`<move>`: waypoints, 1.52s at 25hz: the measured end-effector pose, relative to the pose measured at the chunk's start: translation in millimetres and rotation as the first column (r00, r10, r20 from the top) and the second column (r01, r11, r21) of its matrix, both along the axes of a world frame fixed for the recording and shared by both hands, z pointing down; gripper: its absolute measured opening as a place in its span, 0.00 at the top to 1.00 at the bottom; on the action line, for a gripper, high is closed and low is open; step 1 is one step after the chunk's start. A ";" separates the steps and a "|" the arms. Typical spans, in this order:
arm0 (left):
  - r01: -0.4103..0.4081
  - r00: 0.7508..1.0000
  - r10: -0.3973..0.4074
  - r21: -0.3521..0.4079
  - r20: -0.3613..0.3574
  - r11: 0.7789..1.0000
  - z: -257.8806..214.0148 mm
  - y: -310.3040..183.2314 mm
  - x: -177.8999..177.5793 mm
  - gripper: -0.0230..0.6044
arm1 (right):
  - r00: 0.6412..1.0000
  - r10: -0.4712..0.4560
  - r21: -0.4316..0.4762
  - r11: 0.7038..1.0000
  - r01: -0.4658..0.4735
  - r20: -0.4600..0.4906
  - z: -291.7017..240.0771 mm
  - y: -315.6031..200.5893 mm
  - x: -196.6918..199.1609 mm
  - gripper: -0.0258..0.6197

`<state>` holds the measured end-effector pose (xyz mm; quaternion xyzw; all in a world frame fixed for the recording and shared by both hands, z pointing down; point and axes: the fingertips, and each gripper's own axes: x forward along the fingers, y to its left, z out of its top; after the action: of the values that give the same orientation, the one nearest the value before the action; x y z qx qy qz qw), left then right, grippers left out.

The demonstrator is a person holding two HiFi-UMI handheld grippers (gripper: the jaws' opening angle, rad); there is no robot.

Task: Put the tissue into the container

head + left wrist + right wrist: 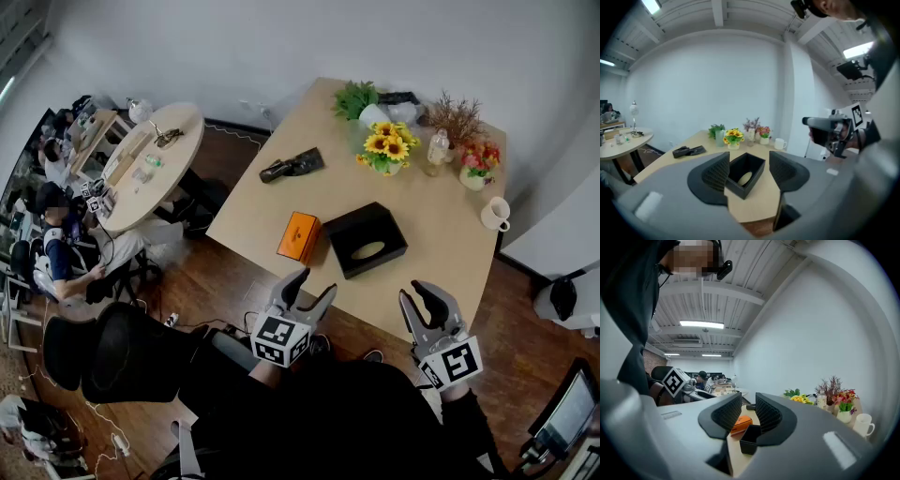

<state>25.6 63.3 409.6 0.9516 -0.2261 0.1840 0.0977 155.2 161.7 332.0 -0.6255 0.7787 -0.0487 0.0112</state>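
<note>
The orange tissue pack (299, 235) is lying on the pale wooden worktop (441, 244), close to its near left edge and just beside the black container (366, 240); whether the two are touching cannot be told. The container is sitting flat with the oval opening in its top facing up.

In the left gripper view the container (745, 174) is showing beyond the left tool (749, 161), whose jaws are standing well spread with nothing between the pads. In the right gripper view the tissue pack (740, 424) and a corner of the container (751, 439) are appearing past the right tool (748, 401), whose jaws are standing only a narrow gap apart and pinching nothing.

From the head view both tools are hovering off the near edge of the worktop, over the wooden floor: the left tool (316, 283) is pointing toward the tissue pack and container, and the right tool (419, 292) is hanging further to the right, near the worktop's near corner.

Toward the far end a bunch of sunflowers (387, 145), a green plant (356, 97), a clear bottle (438, 145), a pot of red flowers (476, 164) and a white mug (495, 213) are standing. A black object (292, 165) is lying near the left edge. Off to the left, people are sitting around a round table (150, 164).
</note>
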 end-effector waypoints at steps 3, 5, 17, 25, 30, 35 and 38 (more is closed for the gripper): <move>0.063 0.997 -0.063 -0.004 0.043 0.998 24.1 -39.8 4.4 0.53 | 1.000 0.006 0.012 1.000 -0.005 -0.028 1.4 -8.0 13.1 0.82; 0.107 0.991 -0.106 -0.007 0.079 0.994 40.5 -62.6 1.8 0.49 | 0.999 0.000 0.012 1.000 0.000 -0.039 5.1 -12.2 16.4 0.82; 0.242 0.958 -0.214 -0.142 0.188 0.960 128.7 -121.3 -44.1 0.46 | 0.981 -0.117 -0.103 0.990 0.102 -0.153 37.1 -92.5 -1.1 0.79; 0.159 0.968 -0.126 -0.140 0.218 0.977 159.9 -145.8 -50.2 0.40 | 0.918 -0.331 -0.309 0.916 0.257 -0.218 87.5 -201.2 -39.9 0.72; 0.131 0.955 -0.100 -0.097 0.279 0.987 180.3 -161.4 -45.0 0.33 | 0.735 -0.589 -0.535 0.761 0.367 -0.335 151.4 -253.9 -64.7 0.60; 0.135 0.960 -0.097 -0.134 0.262 0.982 189.7 -174.7 -38.3 0.29 | 0.509 -0.786 -0.713 0.577 0.398 -0.352 196.8 -282.8 -85.1 0.52; 0.088 0.958 -0.049 -0.128 0.281 0.988 193.4 -177.5 -34.5 0.29 | 0.332 -0.868 -0.794 0.481 0.372 -0.370 215.1 -295.3 -90.3 0.40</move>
<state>-8.9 -114.3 603.1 0.8989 -0.2568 0.3272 0.1375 64.9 -133.7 547.1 -0.1785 0.8356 -0.0223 -0.5190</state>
